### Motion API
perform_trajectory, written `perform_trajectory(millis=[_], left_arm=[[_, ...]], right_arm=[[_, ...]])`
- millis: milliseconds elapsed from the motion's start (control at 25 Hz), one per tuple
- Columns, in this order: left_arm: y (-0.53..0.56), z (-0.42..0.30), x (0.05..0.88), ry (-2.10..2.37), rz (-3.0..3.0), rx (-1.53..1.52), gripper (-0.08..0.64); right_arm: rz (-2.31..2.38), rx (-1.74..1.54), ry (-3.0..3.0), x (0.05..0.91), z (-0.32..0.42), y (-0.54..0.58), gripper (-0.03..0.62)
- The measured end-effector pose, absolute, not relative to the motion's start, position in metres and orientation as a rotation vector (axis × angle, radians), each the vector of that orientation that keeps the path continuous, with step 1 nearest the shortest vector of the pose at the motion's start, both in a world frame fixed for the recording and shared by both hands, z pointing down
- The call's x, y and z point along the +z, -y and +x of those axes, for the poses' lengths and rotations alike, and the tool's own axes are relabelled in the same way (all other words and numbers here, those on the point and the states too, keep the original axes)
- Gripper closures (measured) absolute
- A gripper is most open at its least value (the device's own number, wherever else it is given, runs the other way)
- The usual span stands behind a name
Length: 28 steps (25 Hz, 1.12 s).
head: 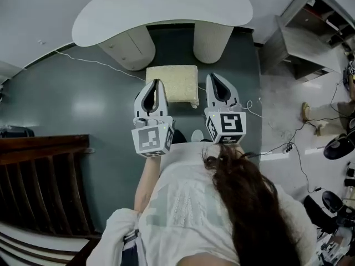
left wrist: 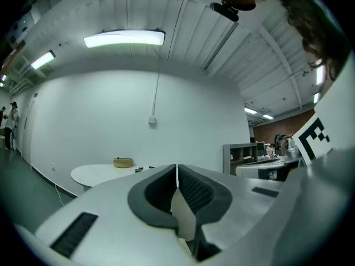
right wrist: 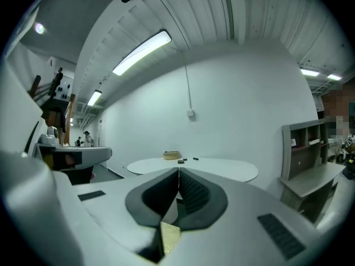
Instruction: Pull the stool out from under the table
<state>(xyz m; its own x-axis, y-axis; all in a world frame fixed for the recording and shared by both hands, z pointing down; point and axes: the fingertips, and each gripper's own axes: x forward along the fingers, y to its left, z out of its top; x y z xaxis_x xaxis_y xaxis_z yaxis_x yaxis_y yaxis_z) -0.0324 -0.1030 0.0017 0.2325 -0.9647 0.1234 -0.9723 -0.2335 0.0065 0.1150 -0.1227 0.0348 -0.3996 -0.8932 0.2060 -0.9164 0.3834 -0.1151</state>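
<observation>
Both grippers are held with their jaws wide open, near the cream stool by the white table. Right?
No: both pairs of jaws are shut and empty, as the two gripper views show. The left gripper and right gripper are indeed near the cream stool by the white table.

Grey shelf unit (head: 302, 37) at frame right; power strip (head: 288, 147) on floor nearer than it; dark wooden slatted frame (head: 41, 173) far to its left.

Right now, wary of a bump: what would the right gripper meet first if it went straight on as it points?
Probably the white table, its top just past the shut right gripper, though it might pass over to the wall.
</observation>
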Motion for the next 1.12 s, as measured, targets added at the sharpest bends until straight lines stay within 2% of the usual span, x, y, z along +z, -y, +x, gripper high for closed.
perform_trajectory(millis=[1120], left_arm=[[0.077,-0.034,0.008,1.903,2.335,0.118,0.526]], right_arm=[[1.648,0.292,2.522,0.032,0.128,0.09,0.563]])
